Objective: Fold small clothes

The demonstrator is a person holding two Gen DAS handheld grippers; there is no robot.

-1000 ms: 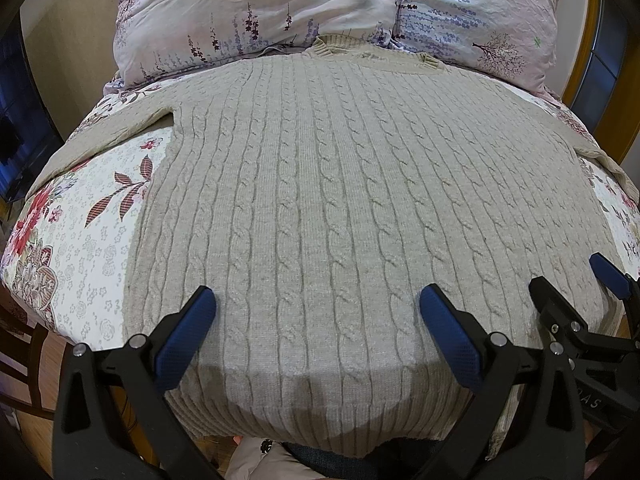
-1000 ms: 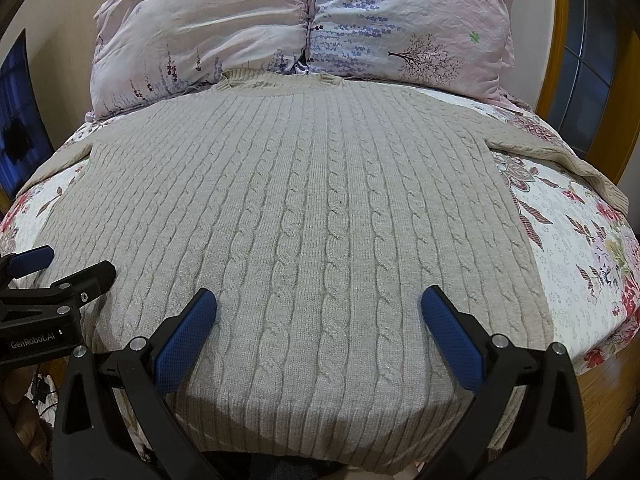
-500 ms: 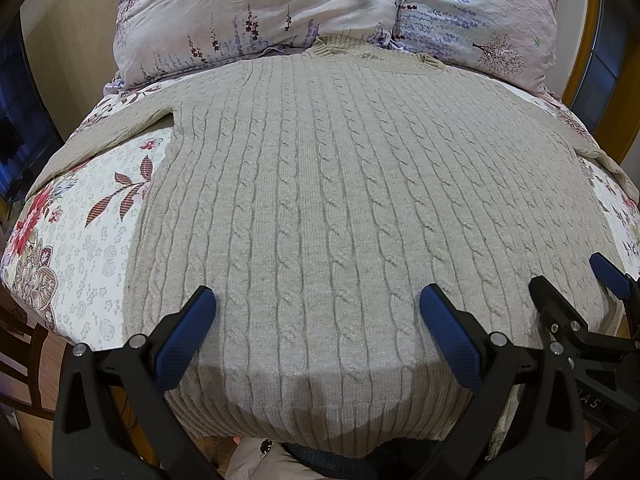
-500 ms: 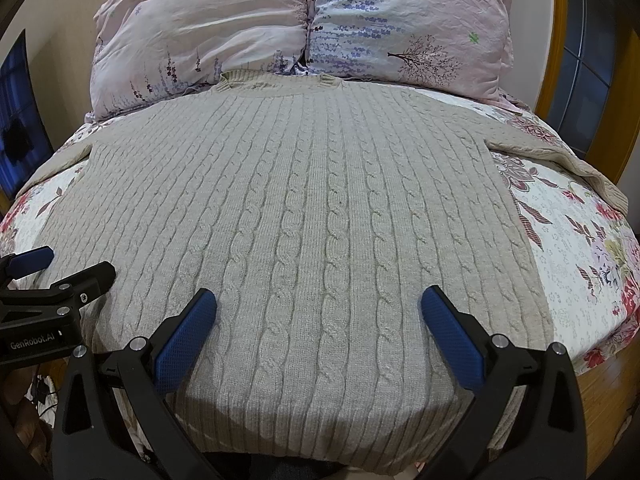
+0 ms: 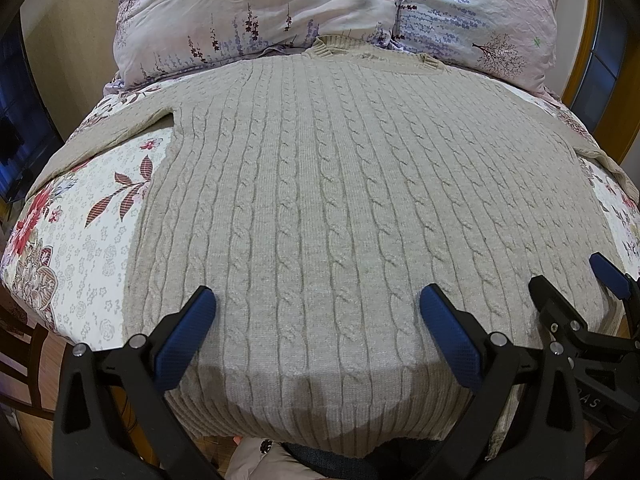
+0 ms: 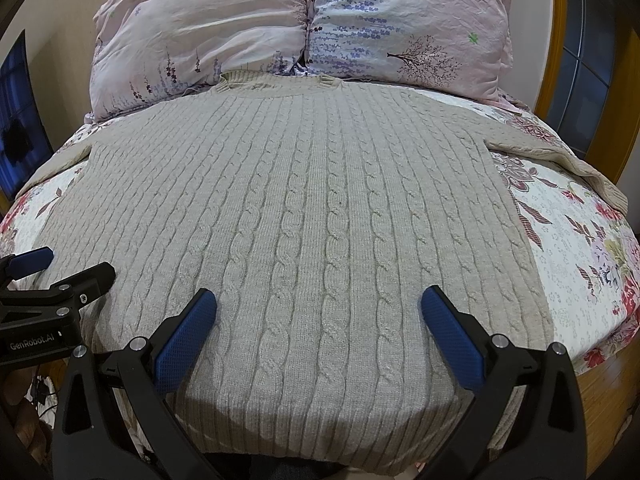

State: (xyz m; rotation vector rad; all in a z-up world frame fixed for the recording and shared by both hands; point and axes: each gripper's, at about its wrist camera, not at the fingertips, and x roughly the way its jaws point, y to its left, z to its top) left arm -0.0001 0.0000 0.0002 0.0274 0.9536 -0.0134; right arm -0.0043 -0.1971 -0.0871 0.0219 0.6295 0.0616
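A beige cable-knit sweater (image 5: 340, 200) lies flat on the bed, collar toward the pillows, hem hanging over the near edge; it also fills the right wrist view (image 6: 312, 216). Its sleeves spread out to both sides. My left gripper (image 5: 316, 312) is open and empty above the hem, left of centre. My right gripper (image 6: 318, 312) is open and empty above the hem, right of centre. The right gripper shows in the left wrist view (image 5: 576, 284) at the lower right. The left gripper shows in the right wrist view (image 6: 68, 268) at the lower left.
Two pink floral pillows (image 6: 304, 28) rest at the head of the bed. A floral bedsheet (image 5: 80, 232) shows on both sides of the sweater (image 6: 580, 264). A wooden bed frame (image 6: 560, 32) curves along the right. A dark chair (image 5: 20, 360) stands low left.
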